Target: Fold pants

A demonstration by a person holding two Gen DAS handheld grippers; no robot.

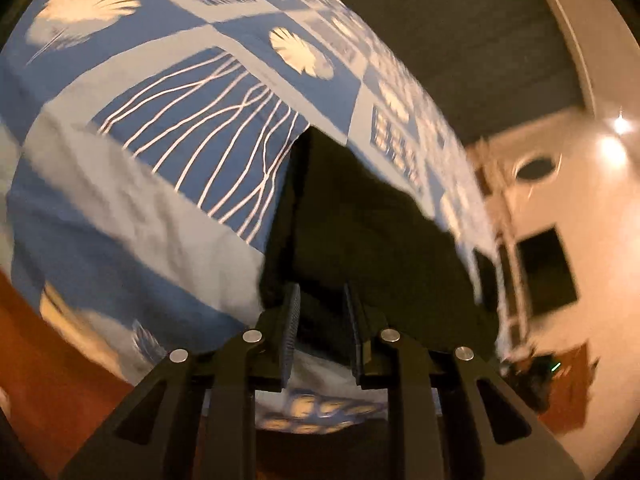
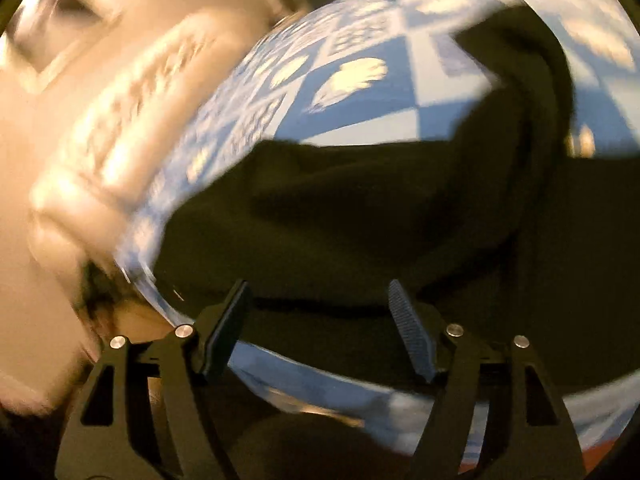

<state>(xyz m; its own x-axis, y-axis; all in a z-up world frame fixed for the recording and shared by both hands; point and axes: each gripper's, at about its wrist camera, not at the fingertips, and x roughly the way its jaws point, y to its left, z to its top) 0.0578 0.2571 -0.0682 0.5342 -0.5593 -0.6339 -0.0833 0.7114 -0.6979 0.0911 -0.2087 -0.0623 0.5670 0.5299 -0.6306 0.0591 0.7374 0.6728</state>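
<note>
**Dark pants on the patterned bed, both grippers at the near edge**

The pants (image 1: 360,216) lie dark and rumpled on the blue-and-white bedspread (image 1: 132,184), running from 6 toward 1 o'clock in the left wrist view. The left gripper (image 1: 322,332) has its jaws narrowed, with dark cloth between the pads; whether it truly pinches is unclear. The right gripper (image 2: 320,328) stands spread wide at the pants' near edge, holding nothing.

Risks, as I judge them: both views are motion-blurred, so a fast closing could catch the bedspread along with the pants, or only one layer, leaving a crooked fold. The bunched ridge at 1 o'clock in the right view could trap wrinkles.

A pale wall and dark window sit at 3 o'clock, well apart.
</note>
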